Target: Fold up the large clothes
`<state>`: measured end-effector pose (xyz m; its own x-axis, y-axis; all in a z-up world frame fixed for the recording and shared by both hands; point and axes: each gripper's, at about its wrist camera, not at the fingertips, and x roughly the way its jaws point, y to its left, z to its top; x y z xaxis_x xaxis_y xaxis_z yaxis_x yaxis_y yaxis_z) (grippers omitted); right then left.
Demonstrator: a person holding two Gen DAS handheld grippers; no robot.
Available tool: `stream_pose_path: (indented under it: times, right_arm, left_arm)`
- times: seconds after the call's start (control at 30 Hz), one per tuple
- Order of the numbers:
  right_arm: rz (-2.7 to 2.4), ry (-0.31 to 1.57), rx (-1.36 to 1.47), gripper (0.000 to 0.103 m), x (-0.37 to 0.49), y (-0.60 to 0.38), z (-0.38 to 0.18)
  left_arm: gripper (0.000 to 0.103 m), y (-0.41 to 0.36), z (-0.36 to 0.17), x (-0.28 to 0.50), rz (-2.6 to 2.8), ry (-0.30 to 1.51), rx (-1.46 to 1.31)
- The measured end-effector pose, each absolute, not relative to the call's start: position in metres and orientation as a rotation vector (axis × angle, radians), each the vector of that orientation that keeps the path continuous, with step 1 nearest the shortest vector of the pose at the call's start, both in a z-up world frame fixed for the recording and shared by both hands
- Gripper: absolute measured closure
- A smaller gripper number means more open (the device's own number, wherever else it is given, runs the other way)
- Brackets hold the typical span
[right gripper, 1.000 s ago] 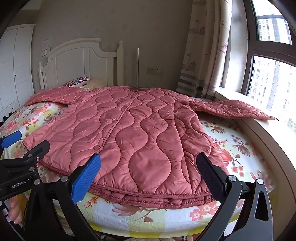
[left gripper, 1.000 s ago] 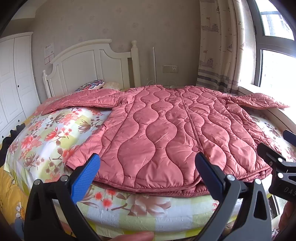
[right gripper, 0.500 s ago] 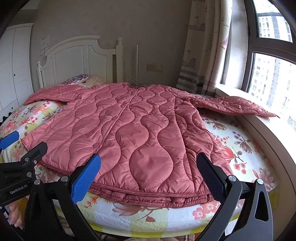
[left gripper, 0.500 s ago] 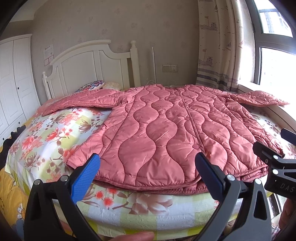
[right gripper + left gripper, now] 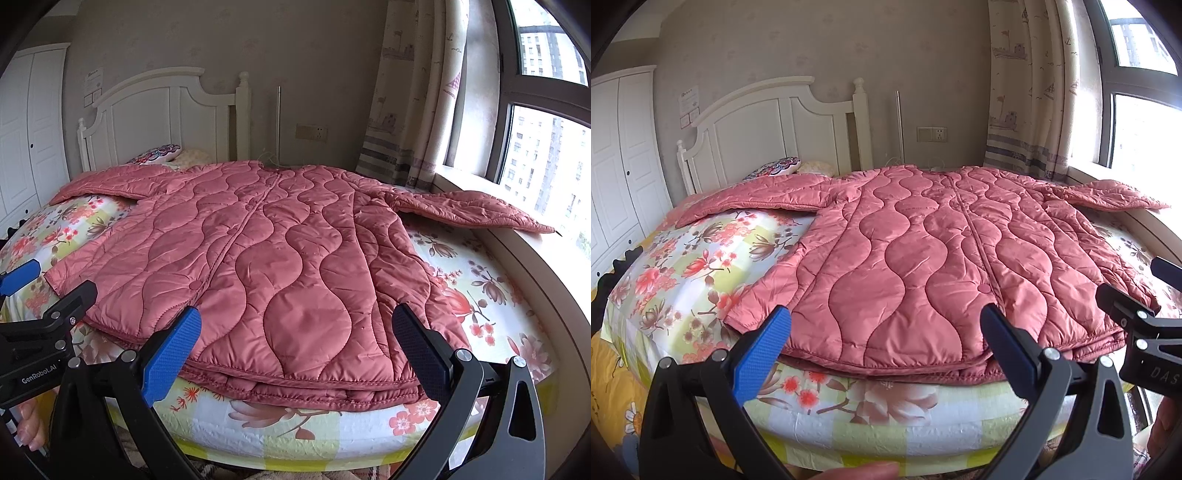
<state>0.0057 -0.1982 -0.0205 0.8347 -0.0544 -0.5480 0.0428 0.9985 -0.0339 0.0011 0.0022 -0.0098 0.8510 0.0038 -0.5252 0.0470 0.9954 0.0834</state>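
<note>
Jacket (image 5: 923, 254) spread flat on bed (image 5: 701, 258), sleeves out, ready for folding. Left gripper (image 5: 886, 343) and right gripper (image 5: 297, 341) near hem, fingers apart, holding nothing.

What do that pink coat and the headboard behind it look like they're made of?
The coat looks like padded synthetic fabric, perhaps nylon or polyester: slight sheen, puffy wavy quilting. The headboard looks like white-painted wood or board, with smooth panels and a turned post; the paint hides which.
</note>
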Motion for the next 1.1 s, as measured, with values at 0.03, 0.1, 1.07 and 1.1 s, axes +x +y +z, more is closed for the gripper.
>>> stream_pose_path:
  times: [0.03,0.1,1.07,1.1]
  right_arm:
    - [-0.051,0.583,-0.019,0.004,0.006,-0.198,-0.021]
    - [-0.05,0.588,-0.016,0.004,0.007,-0.199,-0.022]
    - [-0.047,0.622,0.053,0.004,0.011,-0.216,-0.028]
    - [-0.046,0.623,0.054,0.004,0.012,-0.217,-0.029]
  left_arm:
    - [0.002,0.002,-0.01,0.002,-0.022,0.556,0.094]
    - [0.002,0.002,-0.01,0.003,-0.022,0.559,0.093]
    - [0.002,-0.003,-0.019,0.01,-0.017,0.612,0.114]
    - [0.002,-0.003,-0.02,0.01,-0.016,0.614,0.114]
